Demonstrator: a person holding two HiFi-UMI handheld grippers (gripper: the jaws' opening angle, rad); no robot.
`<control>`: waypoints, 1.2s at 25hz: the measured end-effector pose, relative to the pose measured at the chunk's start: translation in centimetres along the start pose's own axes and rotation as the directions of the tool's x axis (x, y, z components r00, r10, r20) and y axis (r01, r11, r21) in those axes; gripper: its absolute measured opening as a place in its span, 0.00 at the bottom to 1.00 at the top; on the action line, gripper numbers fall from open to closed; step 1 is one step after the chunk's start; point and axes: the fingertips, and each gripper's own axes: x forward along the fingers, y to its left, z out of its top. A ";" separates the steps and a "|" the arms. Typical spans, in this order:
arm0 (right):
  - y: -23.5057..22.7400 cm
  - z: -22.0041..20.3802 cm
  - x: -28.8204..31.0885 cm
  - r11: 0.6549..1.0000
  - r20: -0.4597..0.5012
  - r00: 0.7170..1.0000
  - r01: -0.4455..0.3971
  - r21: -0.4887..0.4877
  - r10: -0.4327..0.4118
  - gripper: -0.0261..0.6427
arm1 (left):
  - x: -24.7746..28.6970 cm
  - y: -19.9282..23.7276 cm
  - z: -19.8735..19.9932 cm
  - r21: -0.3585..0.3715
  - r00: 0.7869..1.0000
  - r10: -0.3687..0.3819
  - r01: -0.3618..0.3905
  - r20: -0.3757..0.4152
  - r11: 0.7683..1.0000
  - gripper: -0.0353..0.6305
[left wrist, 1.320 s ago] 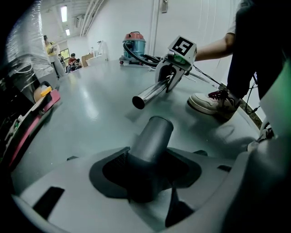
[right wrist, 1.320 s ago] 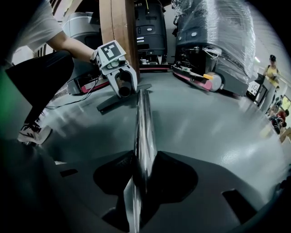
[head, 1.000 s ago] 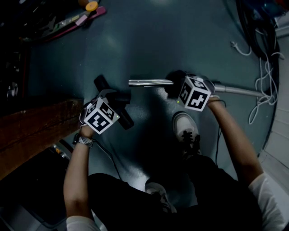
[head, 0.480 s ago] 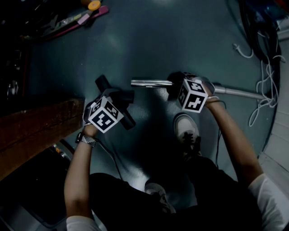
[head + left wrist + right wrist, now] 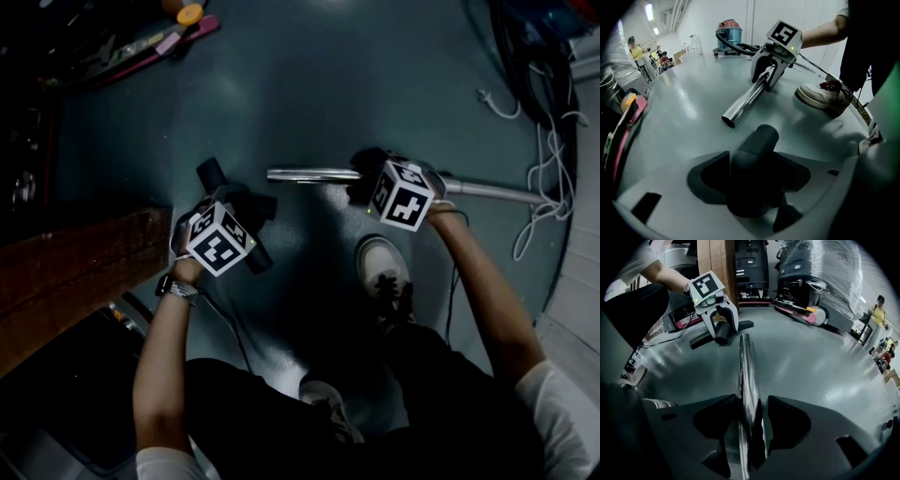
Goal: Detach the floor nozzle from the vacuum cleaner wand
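Observation:
The black floor nozzle (image 5: pixel 230 192) lies on the grey floor, apart from the chrome wand (image 5: pixel 309 173), whose open end points at it across a short gap. My left gripper (image 5: pixel 246 210) straddles the nozzle's round neck (image 5: pixel 757 140), and its jaws are opening with the neck still between them. My right gripper (image 5: pixel 362 184) straddles the wand (image 5: pixel 744 371). Its jaws are opening too, and a dark gap shows beside the tube. In the right gripper view the left gripper (image 5: pixel 723 331) stands over the nozzle (image 5: pixel 743 325). The right gripper (image 5: pixel 766 77) appears on the wand (image 5: pixel 745 103) in the left gripper view.
A white shoe (image 5: pixel 384 267) stands just below the wand. Loose white cables (image 5: pixel 548 178) lie at the right, a wooden plank (image 5: pixel 75 272) at the left, pink tools (image 5: pixel 178 28) at the top left. A canister vacuum (image 5: pixel 728 30) and people (image 5: pixel 635 47) stand far off.
Both hands have stayed almost in place over the nozzle and the wand. The left gripper's cube has shifted slightly. The gap between wand and nozzle is unchanged.

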 end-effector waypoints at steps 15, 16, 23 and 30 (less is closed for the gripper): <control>1.1 0.6 -1.2 0.999 0.045 0.999 0.021 0.027 -0.022 0.40 | -2.3 0.4 0.5 -0.167 0.990 -0.041 0.064 0.136 0.984 0.52; 0.9 0.7 -1.3 0.999 0.059 0.998 0.030 0.044 -0.032 0.40 | -2.6 0.5 0.6 -0.174 0.988 -0.035 0.060 0.148 0.983 0.52; -0.5 4.0 -4.3 0.968 0.218 0.956 0.151 0.201 -0.195 0.40 | -6.0 1.5 1.6 -0.245 0.967 0.068 -0.006 0.245 0.970 0.51; -0.9 8.1 -8.7 0.968 0.233 0.943 0.213 0.130 -0.239 0.40 | -12.9 5.4 2.2 -0.289 0.911 0.286 -0.200 0.297 0.936 0.36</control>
